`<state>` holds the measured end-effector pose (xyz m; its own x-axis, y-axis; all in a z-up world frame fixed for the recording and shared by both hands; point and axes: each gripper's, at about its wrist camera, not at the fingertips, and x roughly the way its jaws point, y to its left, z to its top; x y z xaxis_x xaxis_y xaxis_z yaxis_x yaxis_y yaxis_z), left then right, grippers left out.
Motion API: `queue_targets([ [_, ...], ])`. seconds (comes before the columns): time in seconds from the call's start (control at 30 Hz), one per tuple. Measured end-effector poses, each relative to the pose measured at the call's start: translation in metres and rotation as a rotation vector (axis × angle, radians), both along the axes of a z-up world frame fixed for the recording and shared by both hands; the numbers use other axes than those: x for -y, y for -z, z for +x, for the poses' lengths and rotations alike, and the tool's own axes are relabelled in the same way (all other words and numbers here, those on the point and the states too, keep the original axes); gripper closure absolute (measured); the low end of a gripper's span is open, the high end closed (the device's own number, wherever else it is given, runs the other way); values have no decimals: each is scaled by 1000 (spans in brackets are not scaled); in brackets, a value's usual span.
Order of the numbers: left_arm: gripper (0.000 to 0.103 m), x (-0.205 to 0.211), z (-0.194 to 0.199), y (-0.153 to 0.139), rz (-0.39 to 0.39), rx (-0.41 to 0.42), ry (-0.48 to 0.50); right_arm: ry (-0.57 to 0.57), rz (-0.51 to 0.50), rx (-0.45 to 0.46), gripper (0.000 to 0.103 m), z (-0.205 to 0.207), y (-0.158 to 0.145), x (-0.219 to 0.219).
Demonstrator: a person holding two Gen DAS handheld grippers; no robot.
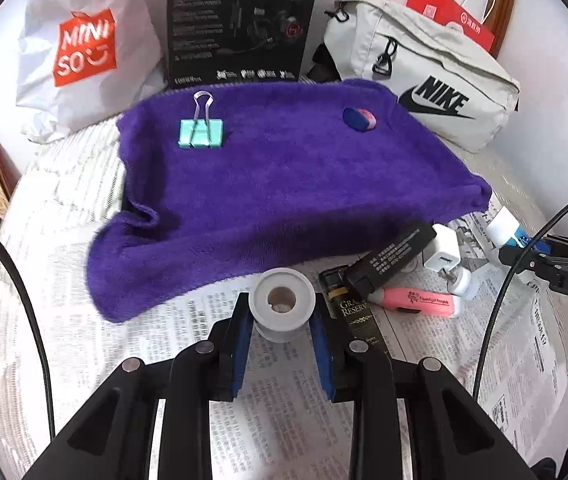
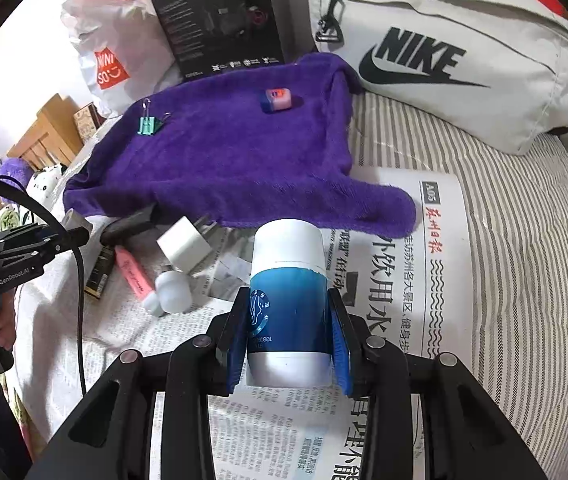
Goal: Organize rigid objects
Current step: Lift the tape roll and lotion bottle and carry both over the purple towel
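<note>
Striped bedding (image 2: 504, 208) under spread newspaper (image 2: 404, 304); purple towel (image 1: 284, 184) laid over the middle.

Far left, at the back: white MINISO bag (image 1: 84, 48). Next to it, black product box (image 1: 240, 20) standing upright behind the towel. On the towel, left part: teal binder clip (image 1: 202, 132), wire handles up. On the towel, right part, well apart from the clip: small blue-and-pink jar (image 1: 359, 119) lying on its side. Back right: cream Nike bag (image 1: 436, 80), a red paper bag (image 1: 452, 16) behind it.

Near edge of towel, on the newspaper: left gripper (image 1: 282, 316) closed on a white tape spool (image 1: 282, 304), blue pads pressed to both sides, hole of spool facing the camera. Just right of it: dark box with gold lettering (image 1: 358, 316), a black box (image 1: 396, 256) lying across its far end, pink highlighter (image 1: 420, 300), white charger plug (image 1: 442, 250), small white bulb-shaped item (image 1: 462, 282).

Furthest right: right gripper (image 2: 288, 332) clamped on a blue-and-white bottle (image 2: 288, 300), white cap pointing away toward the towel edge, bottle lying along the fingers above the newspaper.
</note>
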<state>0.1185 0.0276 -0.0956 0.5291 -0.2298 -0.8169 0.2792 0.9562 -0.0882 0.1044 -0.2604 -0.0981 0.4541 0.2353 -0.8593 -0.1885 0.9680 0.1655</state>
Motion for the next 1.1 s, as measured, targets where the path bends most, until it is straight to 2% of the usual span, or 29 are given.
queue_targets([
  [0.2,76,-6,-5,-15,-30,18,6,-18,20,19,67,3,-13,-8],
  [0.57,76,-10,5,-32,-26,36,-8,-51,41,45,67,17,-33,-20],
  [1.1,76,-18,57,-34,-26,32,-36,-38,46,60,67,80,-40,-24],
])
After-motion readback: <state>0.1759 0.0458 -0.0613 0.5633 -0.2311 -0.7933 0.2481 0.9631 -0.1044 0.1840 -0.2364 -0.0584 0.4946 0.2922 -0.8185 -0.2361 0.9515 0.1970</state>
